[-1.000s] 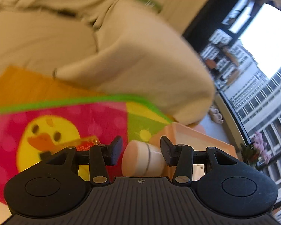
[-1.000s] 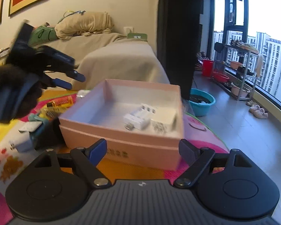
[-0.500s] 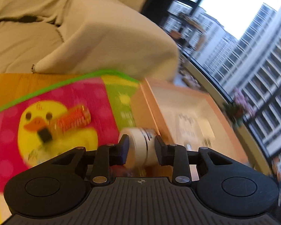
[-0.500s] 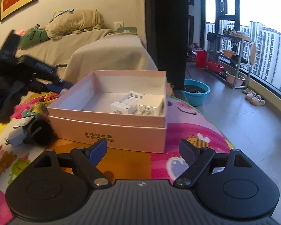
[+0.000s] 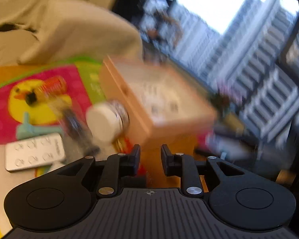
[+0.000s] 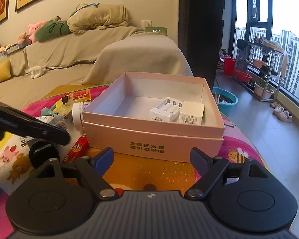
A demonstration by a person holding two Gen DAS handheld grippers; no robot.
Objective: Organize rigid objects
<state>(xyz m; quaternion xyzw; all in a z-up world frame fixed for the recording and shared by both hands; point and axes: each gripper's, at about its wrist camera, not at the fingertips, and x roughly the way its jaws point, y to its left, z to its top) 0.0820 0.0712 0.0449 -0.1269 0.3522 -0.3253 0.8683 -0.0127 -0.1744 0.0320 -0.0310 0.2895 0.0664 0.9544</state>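
Observation:
A pink open box point(image 6: 153, 137) stands on a colourful play mat; it holds a white battery charger point(image 6: 166, 109) and a white plug adapter point(image 6: 191, 113). It shows blurred in the left wrist view point(image 5: 155, 99). A white-capped bottle point(image 5: 107, 119) lies on the mat against the box's left side, also in the right wrist view point(image 6: 77, 115). My left gripper point(image 5: 150, 157) is empty, its jaws a narrow gap apart, pulled back from the bottle. It enters the right wrist view point(image 6: 29, 127) at the left. My right gripper point(image 6: 151, 159) is open and empty before the box.
Left of the box lie a white remote point(image 5: 34, 151), a teal piece point(image 5: 29, 129), an orange packet point(image 6: 79, 95), a black ring point(image 6: 43, 155) and a red packet point(image 6: 77, 149). A covered sofa point(image 6: 79, 55) stands behind. A blue basin point(image 6: 226, 99) sits on the floor.
My left gripper held the white-capped bottle between its fingers; it has let it go beside the box and pulled back. The right gripper stayed open, its view shifting slightly.

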